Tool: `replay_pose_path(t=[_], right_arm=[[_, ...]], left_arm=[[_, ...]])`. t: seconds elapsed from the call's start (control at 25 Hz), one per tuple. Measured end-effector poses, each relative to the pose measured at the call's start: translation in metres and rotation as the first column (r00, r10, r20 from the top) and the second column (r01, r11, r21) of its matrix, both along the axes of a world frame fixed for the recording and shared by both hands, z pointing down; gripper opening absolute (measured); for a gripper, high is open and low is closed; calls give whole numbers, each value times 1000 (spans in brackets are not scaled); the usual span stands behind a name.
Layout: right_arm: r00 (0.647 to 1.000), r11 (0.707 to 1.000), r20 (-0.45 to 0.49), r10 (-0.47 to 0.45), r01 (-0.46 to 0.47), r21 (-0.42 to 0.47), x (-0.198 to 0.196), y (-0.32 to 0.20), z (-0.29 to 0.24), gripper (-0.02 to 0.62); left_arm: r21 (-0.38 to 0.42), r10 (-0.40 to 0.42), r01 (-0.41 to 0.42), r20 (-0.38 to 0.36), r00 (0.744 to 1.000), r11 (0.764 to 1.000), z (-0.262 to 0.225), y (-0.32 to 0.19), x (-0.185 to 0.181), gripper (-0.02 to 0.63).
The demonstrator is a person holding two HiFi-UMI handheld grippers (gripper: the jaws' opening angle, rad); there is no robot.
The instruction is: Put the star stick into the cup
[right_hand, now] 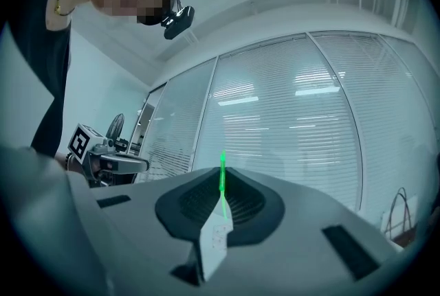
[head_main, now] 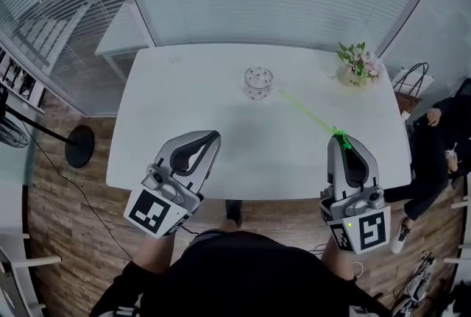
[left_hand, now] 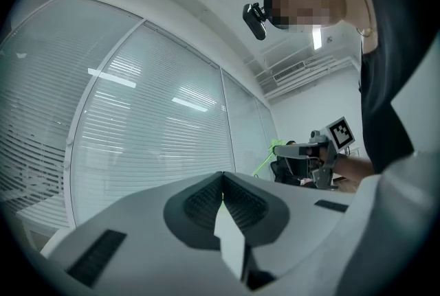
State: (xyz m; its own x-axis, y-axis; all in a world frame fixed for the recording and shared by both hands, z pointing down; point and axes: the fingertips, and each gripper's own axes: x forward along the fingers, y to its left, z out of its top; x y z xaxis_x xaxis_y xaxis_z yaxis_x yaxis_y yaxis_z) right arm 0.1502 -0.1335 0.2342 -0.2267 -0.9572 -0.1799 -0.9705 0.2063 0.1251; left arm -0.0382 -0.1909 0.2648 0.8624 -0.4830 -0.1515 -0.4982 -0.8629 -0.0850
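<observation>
Star stick [head_main: 309, 115], a thin bright green rod, is clamped at its near end between the closed jaws of the right gripper [head_main: 340, 137] and is carried in the air over the white table [head_main: 184, 87]. In the head view its far end shows just to the right of the glass cup [head_main: 258, 82]; whether it is level with the rim cannot be told, and the star itself cannot be made out. The cup is seen upright toward the far middle of the table, well apart from a small pot of flowers [head_main: 358, 67] at the far right corner. The carrying step is judged to be in hand: the stick is gripped but not yet placed in the cup. For the next move, the free end would need to be brought above the cup's mouth and the stick tipped downward so that the end passes inside the rim, and only then the jaws eased apart. A slow approach is called for, since a long rod held at one end is likely to sway. Both grippers are held out before the body at the near edge of the table, roughly level and pointing away. The left gripper [head_main: 213, 136] is held with its jaws pressed together on nothing, off to the left of the cup.
</observation>
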Motion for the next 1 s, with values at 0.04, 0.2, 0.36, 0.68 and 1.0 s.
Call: replay_pose_path(t=[0.04, 0.2, 0.36, 0.68, 1.0], right_arm=[[1000, 1000, -2, 1, -1, 0, 1, -9, -1, 21], [1000, 1000, 0, 7, -7, 0, 5, -40, -5, 21], [1000, 1000, -2, 10, -10, -7, 7, -67, -3, 21], [1000, 1000, -1, 24, -24, -19, 9, -100, 6, 21], [1000, 999, -12, -18, 18, -34, 23, -108, 6, 21]], left_arm=[[6, 6, -6, -8, 1000, 1000, -2, -9, 2, 14], [-10, 4, -4, 2, 1000, 1000, -2, -41, 6, 14], [-18, 8, -8, 0, 1000, 1000, -2, -68, 8, 14], [-38, 28, -28, 7, 1000, 999, 8, -103, 14, 14], [-52, 5, -5, 8, 1000, 999, 9, -105, 32, 14]])
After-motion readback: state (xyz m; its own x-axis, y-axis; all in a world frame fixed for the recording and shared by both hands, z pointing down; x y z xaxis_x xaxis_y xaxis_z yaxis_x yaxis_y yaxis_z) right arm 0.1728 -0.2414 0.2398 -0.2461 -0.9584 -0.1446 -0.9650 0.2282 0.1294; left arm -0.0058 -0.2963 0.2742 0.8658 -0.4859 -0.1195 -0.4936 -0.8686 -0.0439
